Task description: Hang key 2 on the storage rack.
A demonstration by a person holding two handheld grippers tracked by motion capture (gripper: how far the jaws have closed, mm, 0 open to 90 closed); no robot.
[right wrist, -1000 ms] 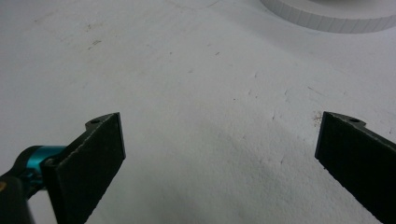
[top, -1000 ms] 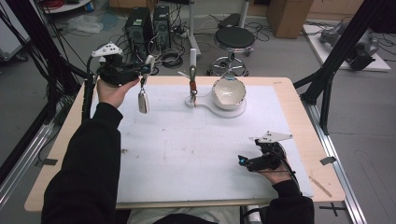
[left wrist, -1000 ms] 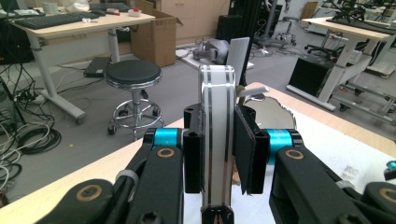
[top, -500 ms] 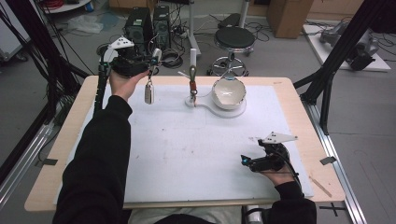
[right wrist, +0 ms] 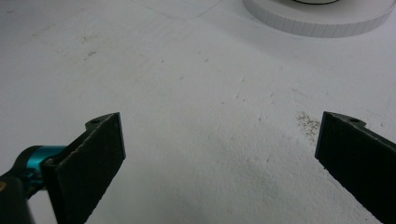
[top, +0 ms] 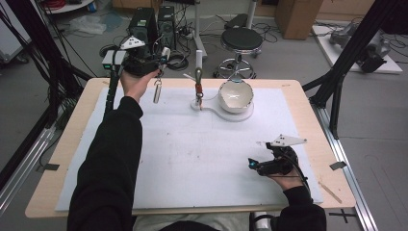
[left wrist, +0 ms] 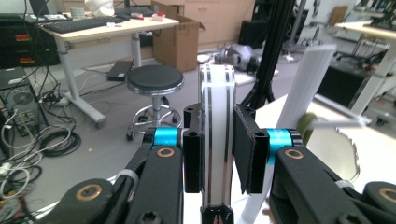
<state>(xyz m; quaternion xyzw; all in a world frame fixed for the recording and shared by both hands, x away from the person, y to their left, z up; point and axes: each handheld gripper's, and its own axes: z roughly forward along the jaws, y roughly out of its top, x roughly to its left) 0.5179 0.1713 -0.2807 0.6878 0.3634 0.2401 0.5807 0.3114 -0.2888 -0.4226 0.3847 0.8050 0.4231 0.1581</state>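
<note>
Grip detail comes from my left gripper view: my left gripper (left wrist: 218, 154) clamps a white strip with dark stripes (left wrist: 217, 140), both pads pressed on its sides. The high view adds position: that gripper (top: 161, 65) is raised at the worktop's (top: 62, 144) far left edge, with the strip (top: 157, 91) hanging below it, left of the bowl (top: 235, 96). My right gripper (right wrist: 219, 158) stands wide with nothing between its pads, low over bare white mat (top: 202, 154) near the front right edge.
</note>
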